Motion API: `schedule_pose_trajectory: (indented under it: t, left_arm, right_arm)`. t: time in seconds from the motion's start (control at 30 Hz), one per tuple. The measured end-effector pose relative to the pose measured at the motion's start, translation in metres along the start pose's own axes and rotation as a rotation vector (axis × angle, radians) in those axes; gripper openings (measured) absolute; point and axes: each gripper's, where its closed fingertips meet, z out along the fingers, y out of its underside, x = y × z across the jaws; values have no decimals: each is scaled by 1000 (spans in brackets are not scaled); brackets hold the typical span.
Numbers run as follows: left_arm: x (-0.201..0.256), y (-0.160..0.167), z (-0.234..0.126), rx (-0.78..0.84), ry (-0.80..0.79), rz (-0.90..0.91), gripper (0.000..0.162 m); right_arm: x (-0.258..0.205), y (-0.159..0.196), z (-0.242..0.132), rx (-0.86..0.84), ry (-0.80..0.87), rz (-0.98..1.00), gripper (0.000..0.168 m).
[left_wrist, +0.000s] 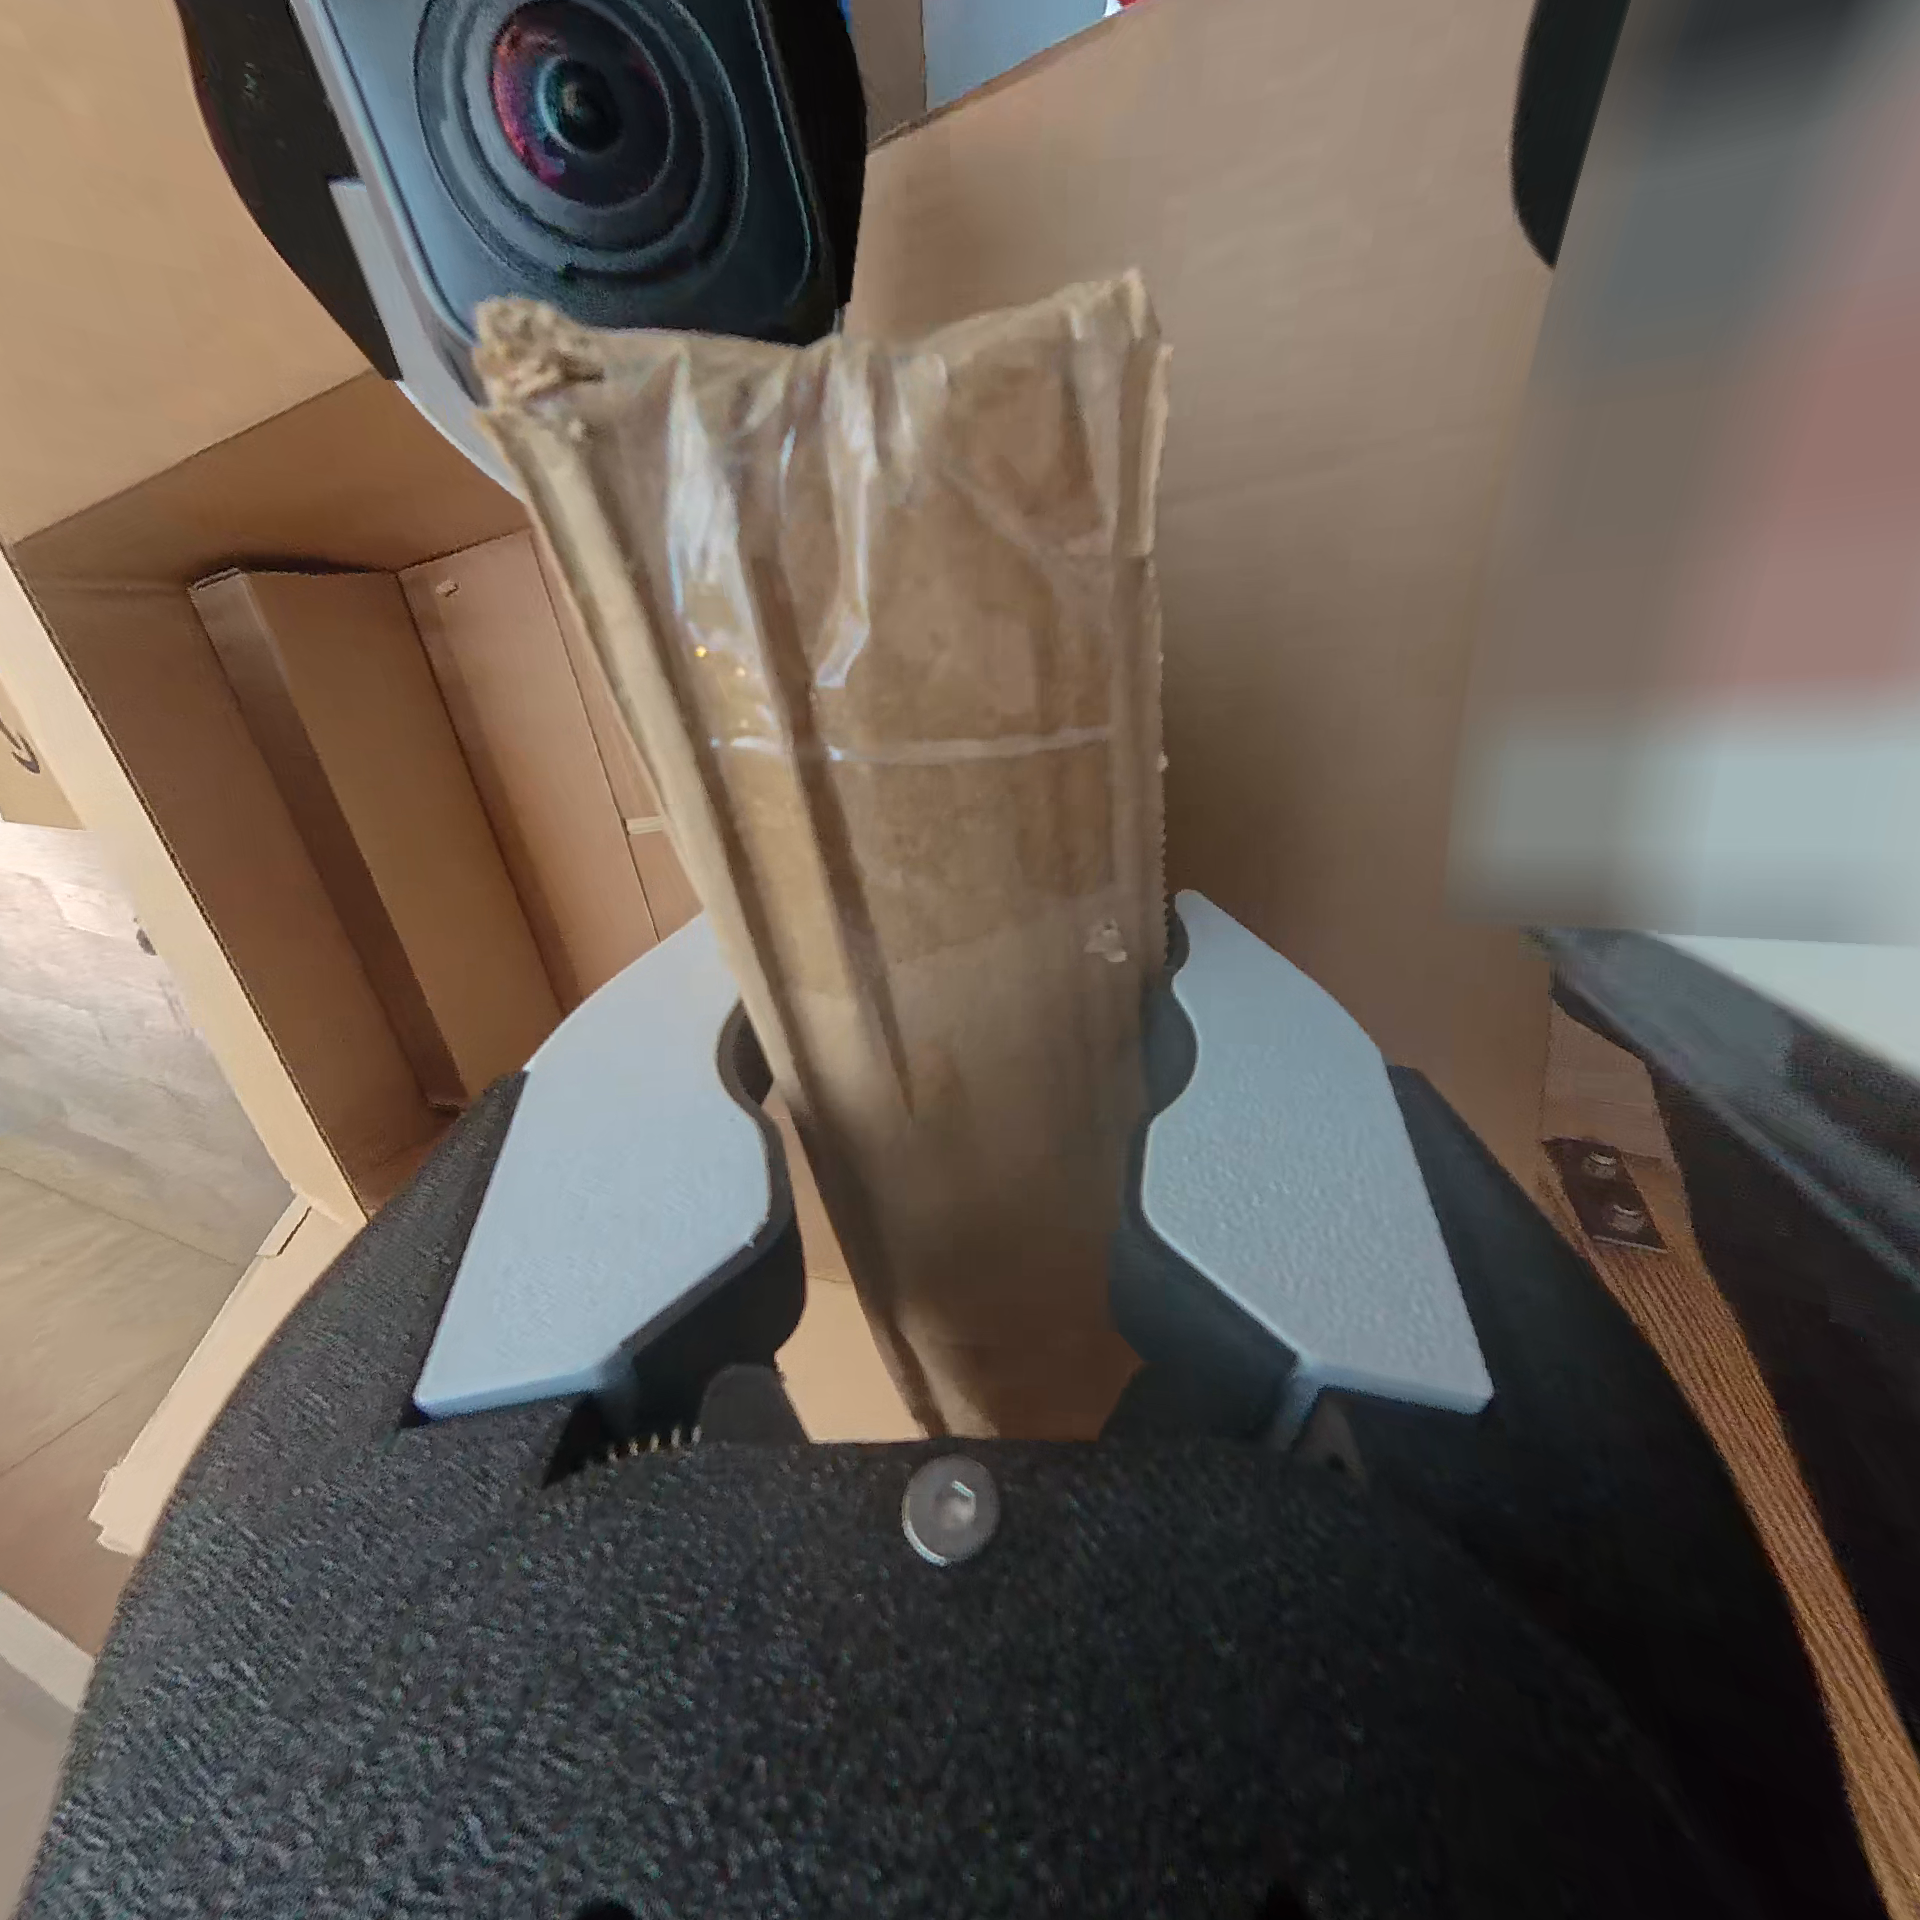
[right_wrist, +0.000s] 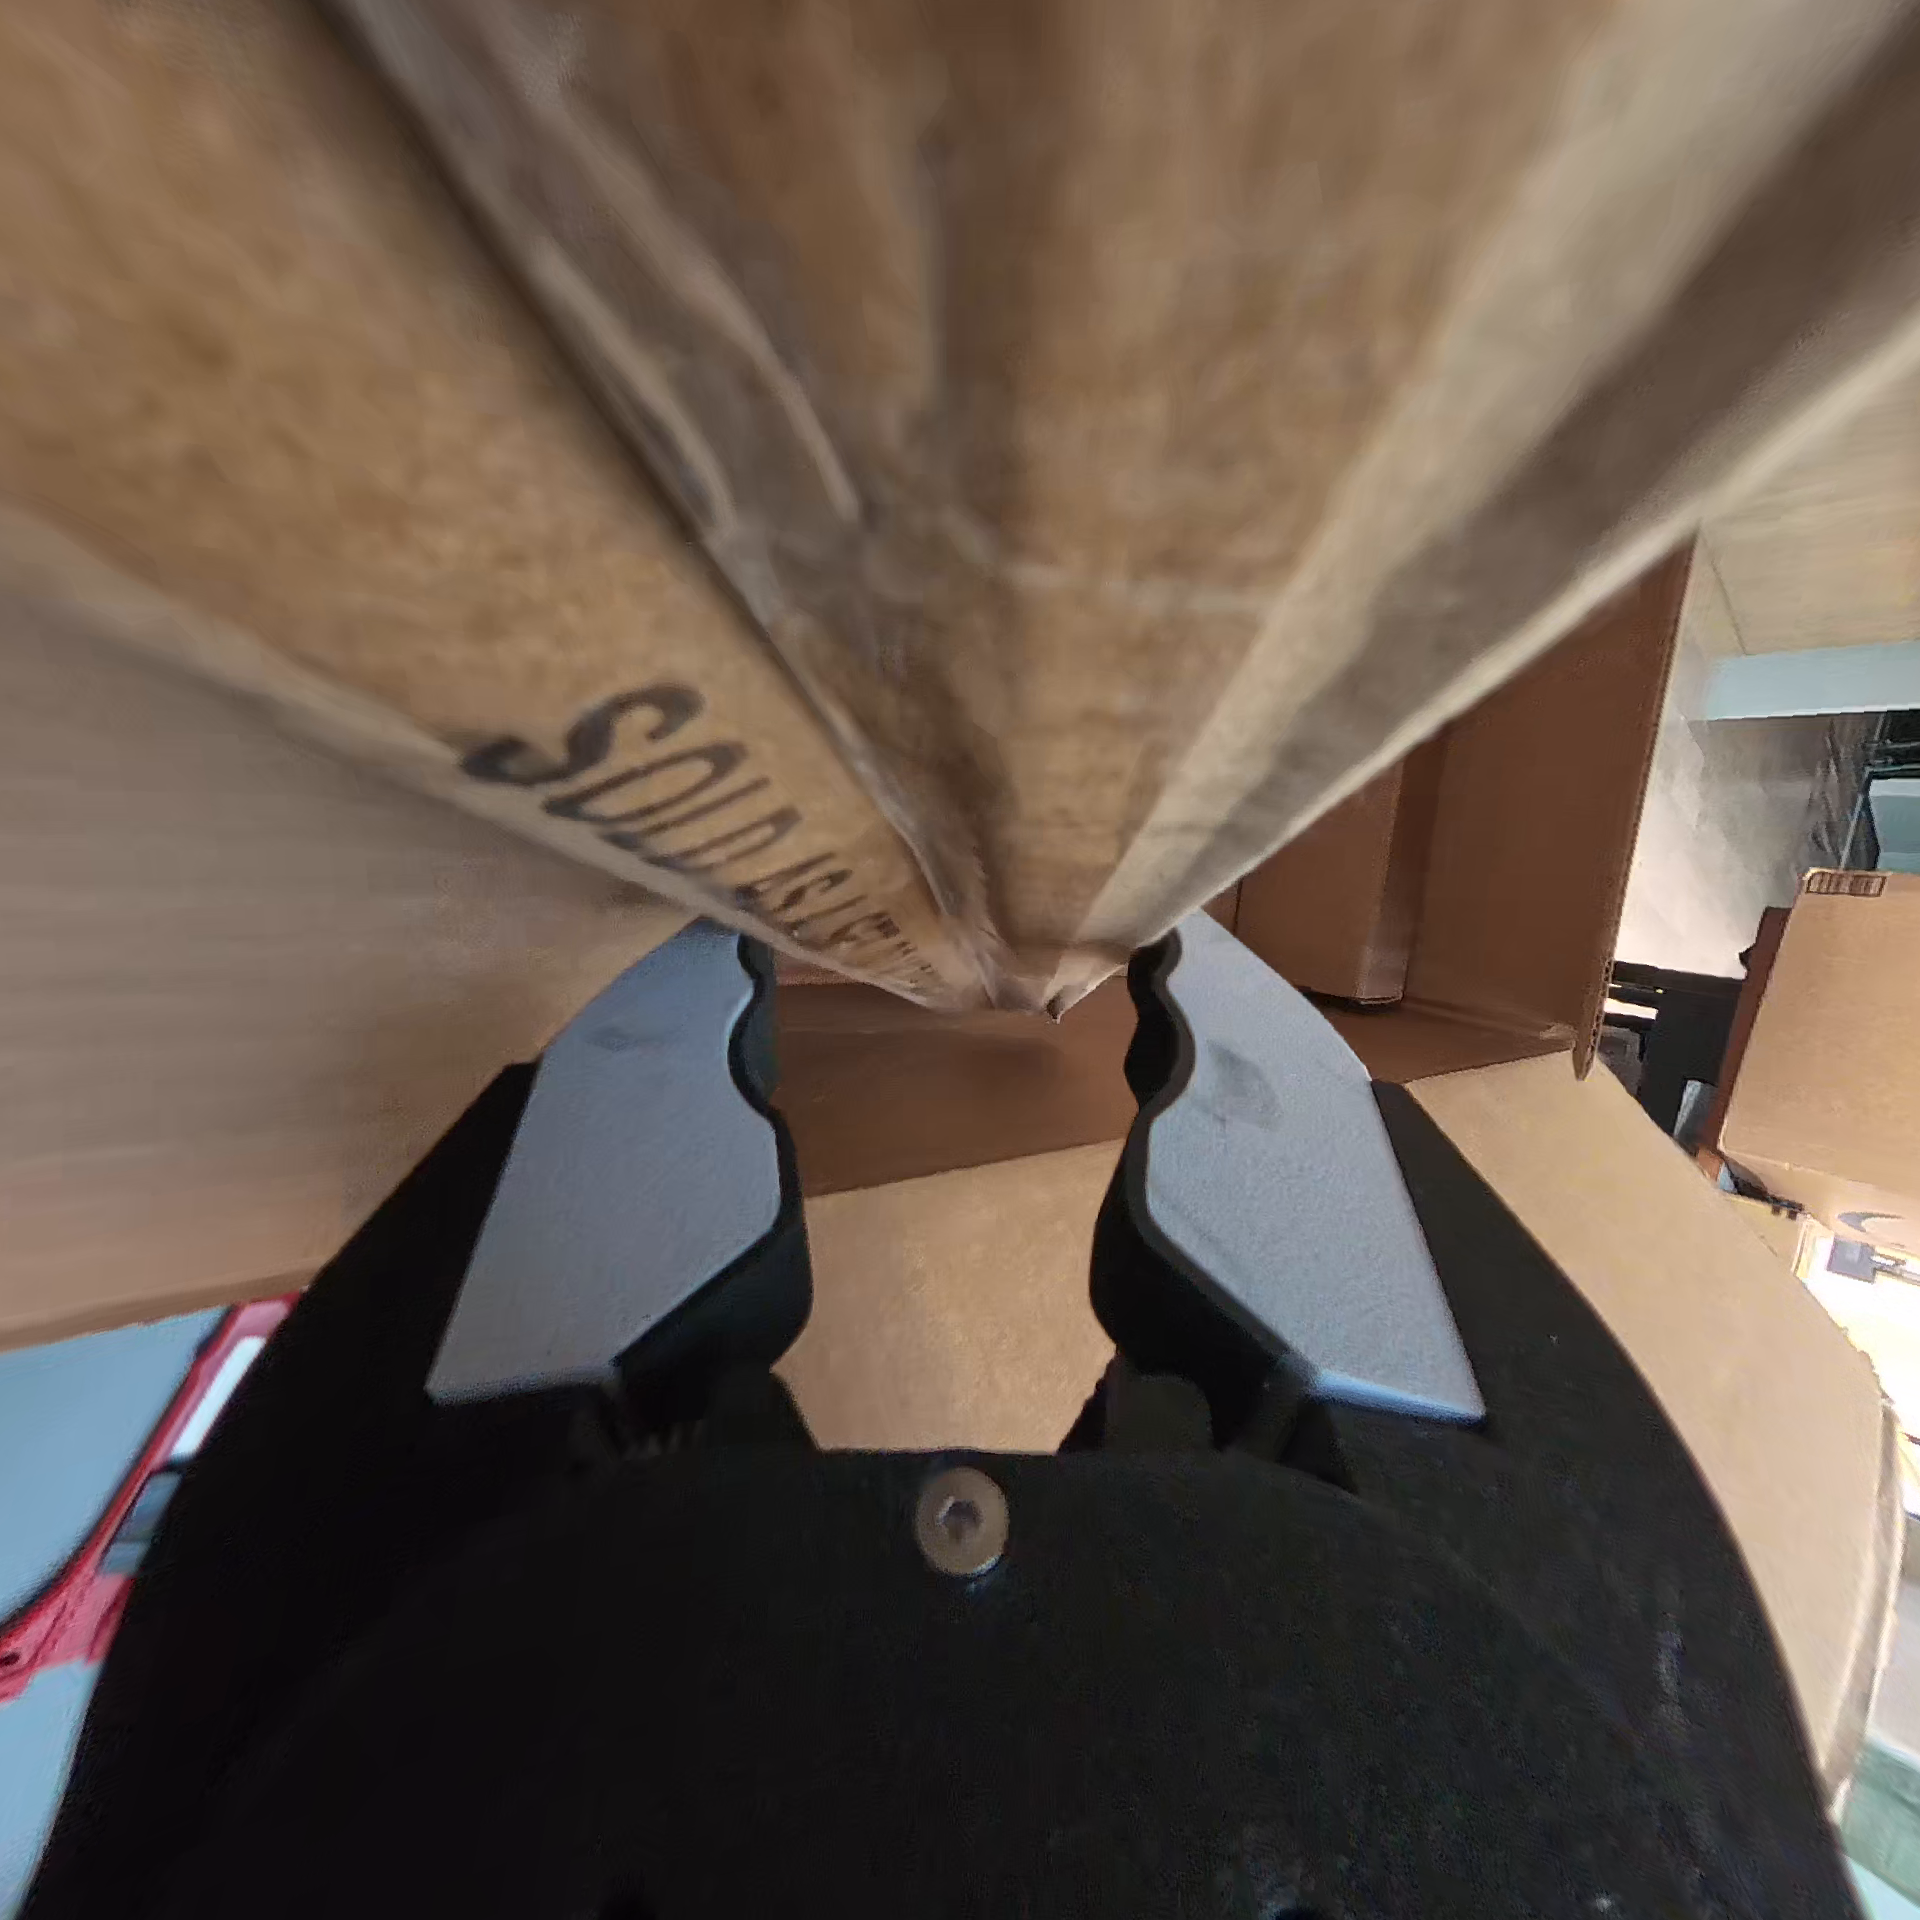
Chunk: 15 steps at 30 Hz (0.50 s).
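1. Cardboard boxes (left_wrist: 343, 790) are filling the background of the left wrist view, with pale floor (left_wrist: 94, 1039) showing at the left edge and a strip of wooden bench (left_wrist: 1714, 1403) at lower right.
2. Running up the middle of that frame, a folded piece of brown cardboard with clear tape (left_wrist: 883, 675) is standing between the fingers of the left claw (left_wrist: 951, 1060).
3. The left claw is pinching this piece, its right finger (left_wrist: 1278, 1143) pressing against the edge; on the left side contact is hard to make out.
4. At the upper left of that frame, the camera lens of the other tool (left_wrist: 613, 135) is sitting just behind the piece's top.
5. In the right wrist view, the same cardboard piece (right_wrist: 935, 416) is filling the upper frame, its blurred lower corner reaching down between the fingertips.
6. The right claw (right_wrist: 951, 987) is standing spread, with only its right fingertip (right_wrist: 1153, 966) appearing to touch the corner.
7. Open brown boxes (right_wrist: 1507, 831) are showing at the right of that frame, and something red (right_wrist: 156, 1455) at lower left.
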Motion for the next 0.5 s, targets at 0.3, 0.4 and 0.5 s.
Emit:
schedule_pose_trajectory:
  t: [0.3, 0.4, 0.5]
  left_arm:
    - [23, -9, 9, 102, -31, -46, 72]
    - [24, -10, 8, 149, -17, -93, 73]
    - [25, -9, 4, 197, 2, -152, 72]
  right_arm:
    - [-15, 28, -22, -167, 27, 9, 0]
    - [-6, 28, -30, -165, 49, 156, 0]
    - [1, 26, -42, -121, 58, 386, 0]
